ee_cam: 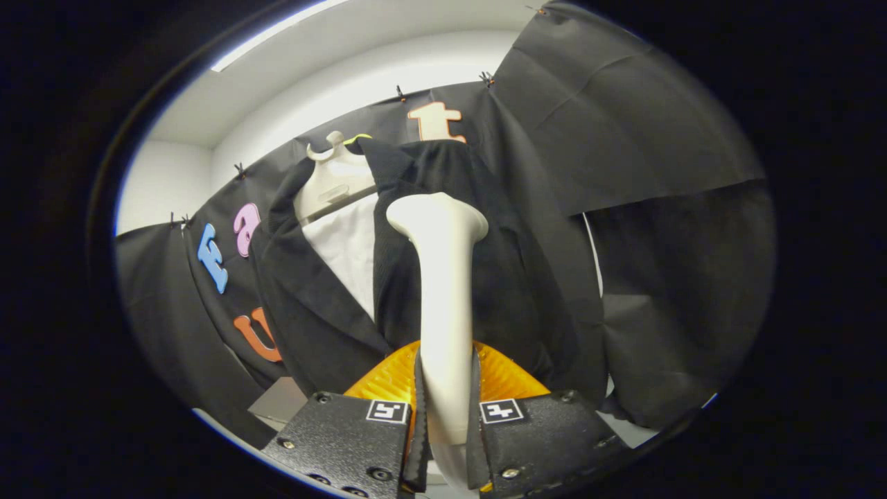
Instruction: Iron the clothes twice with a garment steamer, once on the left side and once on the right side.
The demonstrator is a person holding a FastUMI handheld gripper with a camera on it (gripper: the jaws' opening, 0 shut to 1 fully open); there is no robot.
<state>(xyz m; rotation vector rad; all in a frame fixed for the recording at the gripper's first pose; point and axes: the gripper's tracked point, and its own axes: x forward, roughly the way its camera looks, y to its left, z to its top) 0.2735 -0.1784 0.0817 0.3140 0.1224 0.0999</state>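
A white garment steamer (pixel 443 291) stands upright between my fingers, its handle clamped by both pads and its wide head at the top. My gripper (pixel 445 409) is shut on that handle. Just beyond the steamer head hangs a black jacket (pixel 326 305) over a white shirt (pixel 346 249) on a pale mannequin-style hanger (pixel 331 177). The steamer head rests against or very near the jacket's right front panel (pixel 513 277), beside the lapel; contact cannot be confirmed.
Black cloth (pixel 624 138) lines the booth behind and to the right of the jacket. A white wall and ceiling (pixel 332 76) show above it. A grey surface (pixel 277 402) lies low, left of the fingers.
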